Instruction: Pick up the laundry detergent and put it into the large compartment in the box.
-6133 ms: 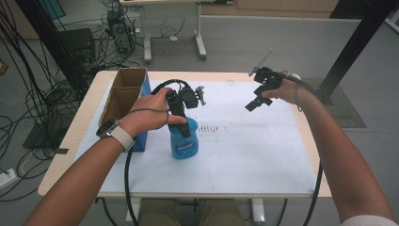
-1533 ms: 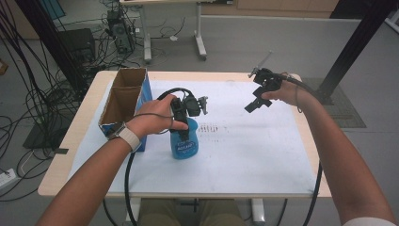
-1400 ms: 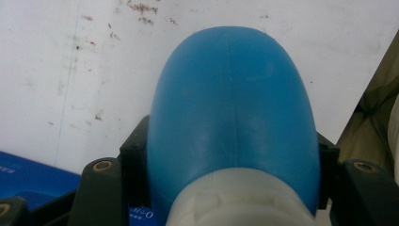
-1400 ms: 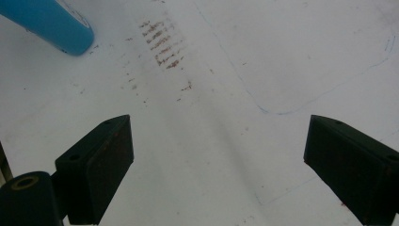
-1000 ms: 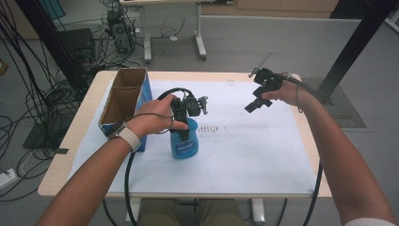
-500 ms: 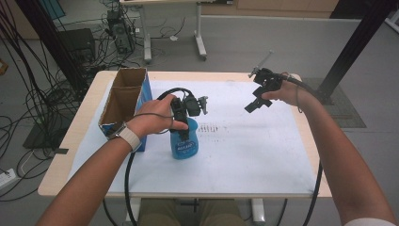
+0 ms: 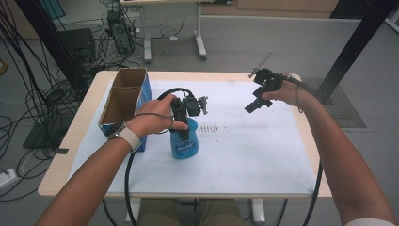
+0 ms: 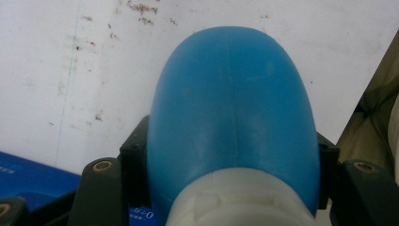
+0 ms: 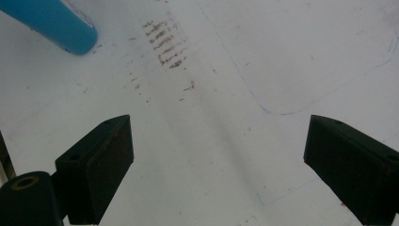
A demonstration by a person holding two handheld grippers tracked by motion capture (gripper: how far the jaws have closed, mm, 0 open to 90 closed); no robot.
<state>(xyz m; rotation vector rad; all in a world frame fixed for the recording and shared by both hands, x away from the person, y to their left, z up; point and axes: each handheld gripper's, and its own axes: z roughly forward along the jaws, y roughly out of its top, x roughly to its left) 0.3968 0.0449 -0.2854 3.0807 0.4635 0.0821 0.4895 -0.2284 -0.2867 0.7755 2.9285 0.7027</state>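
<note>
A blue plastic bottle [image 7: 184,145] with a white neck stands upright on the white sheet, left of the table's middle. My left gripper [image 7: 184,126] comes down on it from above and is shut on its upper body. In the left gripper view the bottle [image 8: 230,103] bulges between the two black jaws, whose pads [image 8: 134,165] press its sides. My right gripper [image 7: 256,102] hovers over the table's back right, held in the person's hand. Its jaws stand wide apart in the right gripper view [image 9: 216,165] with nothing between them. The bottle's base [image 9: 51,21] shows at the upper left there.
An open cardboard box [image 7: 123,96] with blue sides stands at the table's left, close to the left hand; its blue corner [image 8: 28,179] lies beside the bottle. The white sheet [image 7: 244,141] carries faint reddish marks [image 9: 164,44]. Cables and another table's legs lie beyond the far edge.
Since the oldest frame the left forearm has shifted slightly right, grip unchanged. Over the last second and a half nothing has visibly moved.
</note>
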